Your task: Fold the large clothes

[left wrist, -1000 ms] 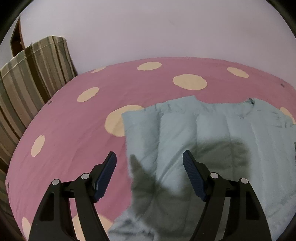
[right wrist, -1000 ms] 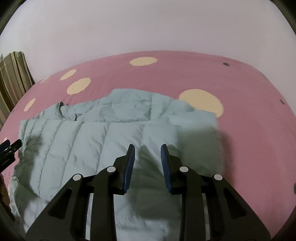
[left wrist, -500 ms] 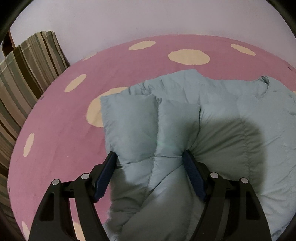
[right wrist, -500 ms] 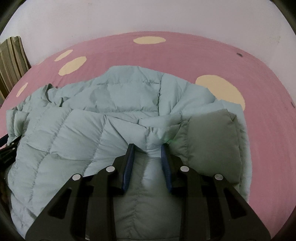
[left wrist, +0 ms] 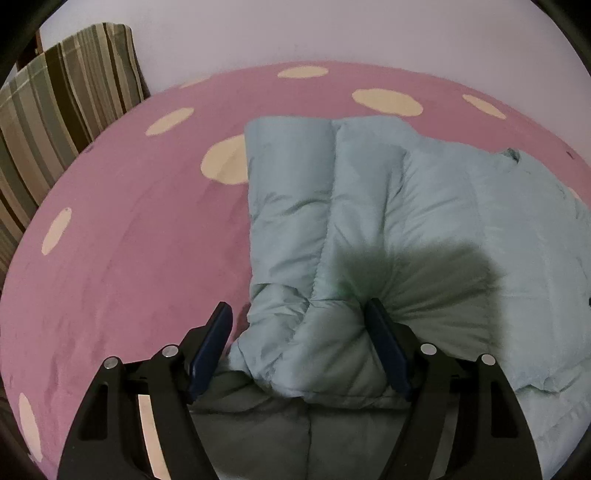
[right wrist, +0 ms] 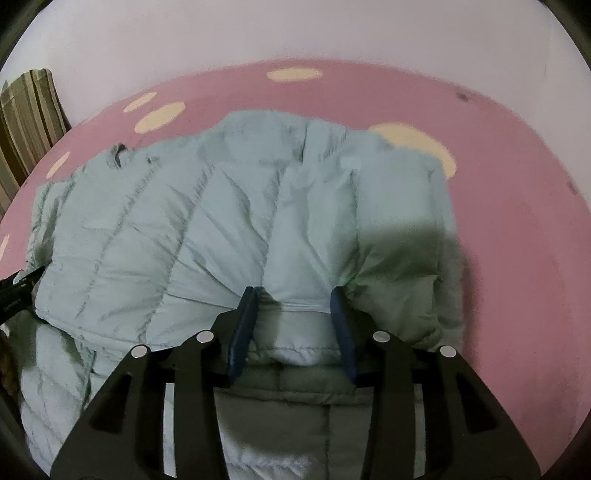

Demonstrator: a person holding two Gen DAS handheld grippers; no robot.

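A pale blue quilted puffer jacket [left wrist: 369, 206] lies on a pink bedcover with cream dots [left wrist: 129, 229]. Its near part is doubled over the rest. My left gripper [left wrist: 299, 325] is open, and a puffy fold of the jacket bulges between its wide-set fingers at the jacket's left edge. My right gripper [right wrist: 295, 306] is open, less wide, with a fold of the jacket [right wrist: 207, 221] between its fingers near the right edge. The jacket's collar [right wrist: 118, 153] shows at the far left in the right wrist view. The left gripper's tip [right wrist: 18, 291] shows there at the left edge.
A striped brown and green cushion or chair back [left wrist: 55, 122] stands at the bed's far left, also in the right wrist view [right wrist: 29, 122]. A plain pale wall [left wrist: 332, 33] runs behind the bed [right wrist: 517, 221].
Both grippers dropped from above the flat jacket into its near edge and carried a fold forward. The right gripper's fingers have spread wider than before; the left gripper stayed open.
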